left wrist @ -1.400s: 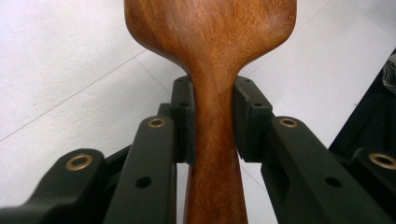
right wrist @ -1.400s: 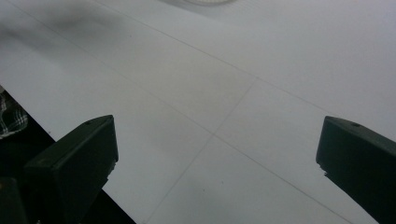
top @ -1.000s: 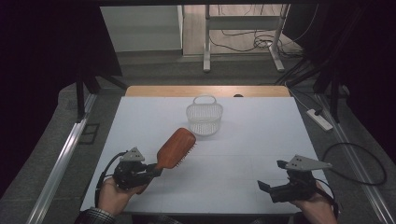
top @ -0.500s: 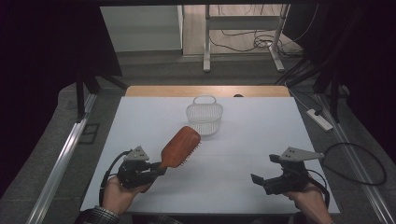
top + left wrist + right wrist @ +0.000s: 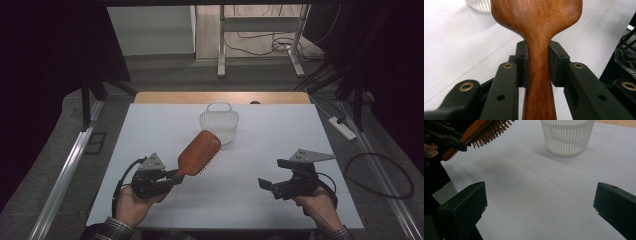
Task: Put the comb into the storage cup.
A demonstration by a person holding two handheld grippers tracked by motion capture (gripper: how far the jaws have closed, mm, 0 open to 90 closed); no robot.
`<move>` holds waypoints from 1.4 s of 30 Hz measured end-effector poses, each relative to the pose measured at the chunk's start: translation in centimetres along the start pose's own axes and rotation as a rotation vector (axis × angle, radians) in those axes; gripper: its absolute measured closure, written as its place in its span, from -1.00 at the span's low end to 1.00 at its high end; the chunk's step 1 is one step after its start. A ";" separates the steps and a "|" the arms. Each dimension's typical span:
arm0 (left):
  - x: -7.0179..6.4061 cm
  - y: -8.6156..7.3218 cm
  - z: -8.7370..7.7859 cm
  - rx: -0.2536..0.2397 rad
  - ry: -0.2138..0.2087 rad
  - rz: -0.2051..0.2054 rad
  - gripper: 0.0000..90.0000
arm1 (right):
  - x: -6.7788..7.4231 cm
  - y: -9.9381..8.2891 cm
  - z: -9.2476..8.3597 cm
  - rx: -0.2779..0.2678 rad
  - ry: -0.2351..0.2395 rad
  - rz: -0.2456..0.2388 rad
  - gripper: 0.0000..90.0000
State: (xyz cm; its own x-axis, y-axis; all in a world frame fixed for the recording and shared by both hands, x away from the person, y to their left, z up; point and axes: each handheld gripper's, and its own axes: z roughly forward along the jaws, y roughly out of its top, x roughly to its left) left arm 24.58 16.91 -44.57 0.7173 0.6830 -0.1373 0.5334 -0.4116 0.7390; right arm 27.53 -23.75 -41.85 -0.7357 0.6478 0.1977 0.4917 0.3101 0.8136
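My left gripper [image 5: 172, 176] clamps the stiff, slick-looking wooden brush [image 5: 199, 152] by its handle, near the basket [image 5: 219, 124]; my right gripper [image 5: 265, 184] gapes empty.

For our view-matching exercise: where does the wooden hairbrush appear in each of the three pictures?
High view: hairbrush left of centre, held by the left tongs, lifted off the table.
Left gripper view: centre, its handle clamped between the pads.
Right gripper view: top left corner, bristles facing down.
Shared landmark: the white basket, beyond the brush.
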 end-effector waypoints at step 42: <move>-2.9 2.7 2.4 -0.074 -0.028 0.065 0.60 | 1.4 5.2 5.7 0.008 0.167 0.180 -1.00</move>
State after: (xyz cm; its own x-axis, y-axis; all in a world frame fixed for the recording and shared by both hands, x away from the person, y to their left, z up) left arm 25.02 12.42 -43.77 0.7624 0.6385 -0.1053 0.4514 -0.4080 0.7936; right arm 31.69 -17.24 -40.46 -0.7024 0.5694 0.4271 0.6248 0.2058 0.7532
